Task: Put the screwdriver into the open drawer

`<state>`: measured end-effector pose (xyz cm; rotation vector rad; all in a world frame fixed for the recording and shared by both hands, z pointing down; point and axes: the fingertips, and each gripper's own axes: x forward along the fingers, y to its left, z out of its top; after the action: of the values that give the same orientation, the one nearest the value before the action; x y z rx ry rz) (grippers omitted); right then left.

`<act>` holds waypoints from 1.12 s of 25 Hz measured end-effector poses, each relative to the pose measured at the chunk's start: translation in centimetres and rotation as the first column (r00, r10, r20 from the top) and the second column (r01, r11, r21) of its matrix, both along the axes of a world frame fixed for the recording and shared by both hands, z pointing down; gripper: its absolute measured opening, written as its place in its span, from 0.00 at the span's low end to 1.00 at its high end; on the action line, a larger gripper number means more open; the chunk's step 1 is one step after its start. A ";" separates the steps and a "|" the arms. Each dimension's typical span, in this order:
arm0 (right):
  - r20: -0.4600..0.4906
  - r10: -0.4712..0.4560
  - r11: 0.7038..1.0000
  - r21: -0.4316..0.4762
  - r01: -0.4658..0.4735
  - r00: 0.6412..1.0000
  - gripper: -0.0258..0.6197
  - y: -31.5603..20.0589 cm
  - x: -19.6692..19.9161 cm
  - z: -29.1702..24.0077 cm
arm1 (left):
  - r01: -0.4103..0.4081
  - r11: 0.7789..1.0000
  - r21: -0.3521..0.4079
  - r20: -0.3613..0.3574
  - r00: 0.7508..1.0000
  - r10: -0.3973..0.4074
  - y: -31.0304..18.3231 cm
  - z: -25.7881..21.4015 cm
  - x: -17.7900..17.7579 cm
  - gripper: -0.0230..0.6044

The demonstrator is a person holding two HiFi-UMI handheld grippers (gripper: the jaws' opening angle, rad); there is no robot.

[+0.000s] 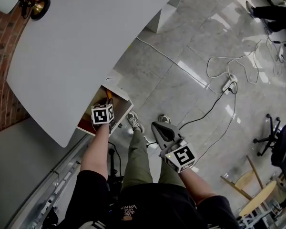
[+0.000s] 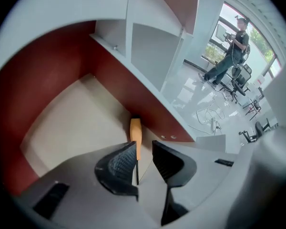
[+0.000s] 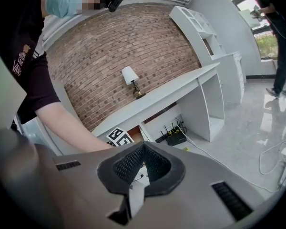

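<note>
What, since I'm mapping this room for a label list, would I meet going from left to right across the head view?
lamp → left gripper → right gripper → power strip → office chair

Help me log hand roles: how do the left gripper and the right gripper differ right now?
Jaws: the left gripper stands open, the shaft of the screwdriver in the gap; the right gripper is shut on nothing. Place: the left gripper points into the open drawer; the right gripper hangs over the floor by the person's leg. Both share the same two-jaw build.
</note>
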<state>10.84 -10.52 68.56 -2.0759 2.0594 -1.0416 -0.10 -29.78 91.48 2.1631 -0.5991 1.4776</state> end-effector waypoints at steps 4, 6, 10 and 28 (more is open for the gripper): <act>-0.015 -0.048 0.999 0.014 0.049 0.999 0.03 0.4 -0.3 -1.6 | 0.016 1.000 0.012 -0.023 1.000 -0.015 0.9 -2.1 -0.3 0.20; -0.030 -0.068 0.998 0.017 0.069 0.997 0.03 0.6 -0.2 -2.3 | 0.035 0.999 0.019 -0.050 0.998 -0.034 1.4 -3.3 -0.4 0.19; -0.050 -0.098 0.994 0.034 0.099 0.994 0.03 1.0 -0.1 -4.1 | 0.081 0.996 0.048 -0.115 0.991 -0.075 2.1 -6.4 -0.7 0.11; -0.118 -0.305 0.944 0.093 0.316 0.945 0.03 0.7 -3.5 -11.0 | 0.238 0.961 0.142 -0.409 0.898 -0.162 7.3 -21.7 -4.6 0.05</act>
<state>7.35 -9.79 57.58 -1.8269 2.4938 -0.8417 -4.72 -22.49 69.82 2.3686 -0.8116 0.8696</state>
